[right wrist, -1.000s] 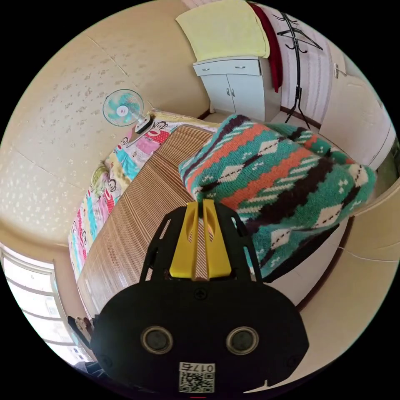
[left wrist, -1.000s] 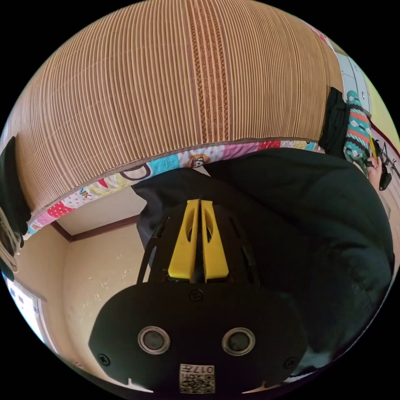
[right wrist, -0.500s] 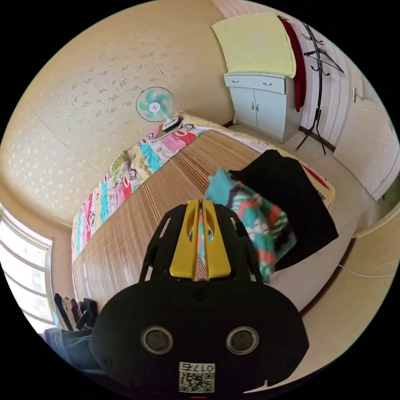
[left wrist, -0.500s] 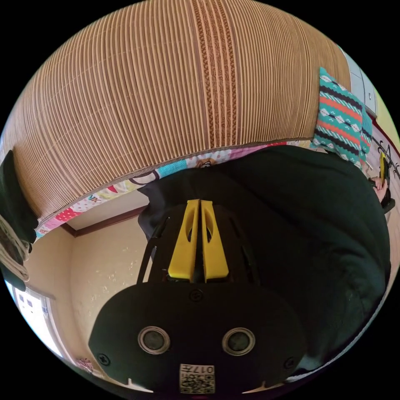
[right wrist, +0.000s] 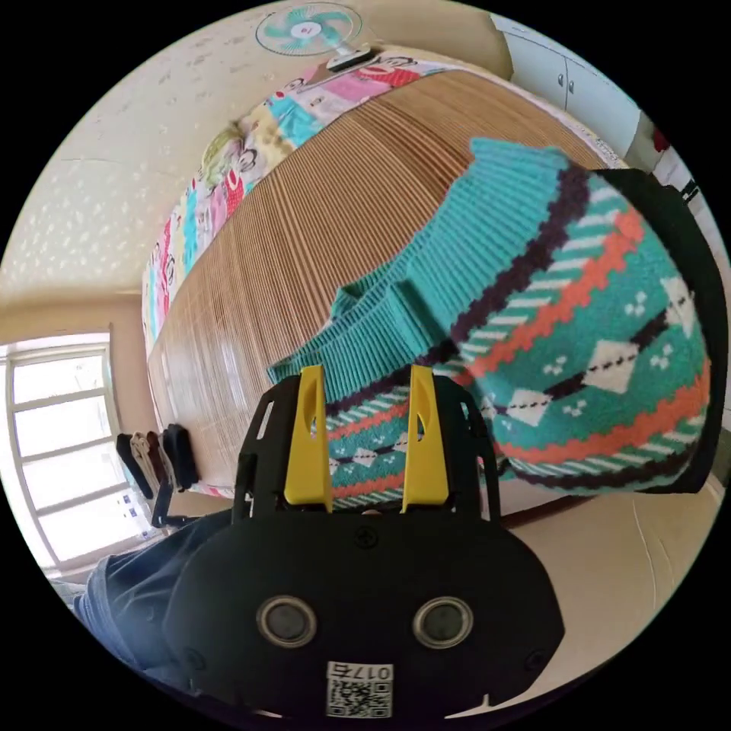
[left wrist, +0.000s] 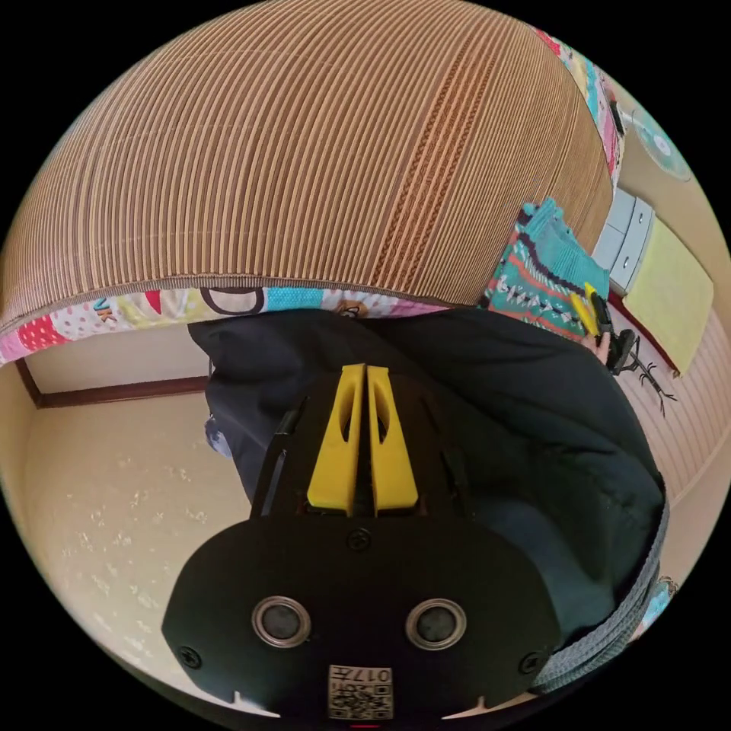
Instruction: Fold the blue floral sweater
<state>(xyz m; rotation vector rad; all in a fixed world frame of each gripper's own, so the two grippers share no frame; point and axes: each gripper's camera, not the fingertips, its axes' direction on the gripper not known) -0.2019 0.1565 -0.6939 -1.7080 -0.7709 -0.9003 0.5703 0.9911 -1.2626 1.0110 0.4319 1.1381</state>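
sweater (right wrist: 579, 320) on bamboo mat (right wrist: 304, 228), right hand-held gripper (right wrist: 364, 377) wide, left (left wrist: 364, 377) closed.

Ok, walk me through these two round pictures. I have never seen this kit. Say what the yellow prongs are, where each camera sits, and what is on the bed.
A person holds a hand gripper in each hand, and each gripper carries a fisheye camera, hence the round pictures. The yellow prongs are each gripper's two jaws. In the left gripper view, the left gripper is shut, empty, in front of the person's dark clothes. In the right gripper view, the right gripper is open, with the teal patterned sweater just beyond its jaws, not pinched. The sweater lies on a striped bamboo mat that covers the bed, over a colourful cartoon sheet. A fan stands at the far end.
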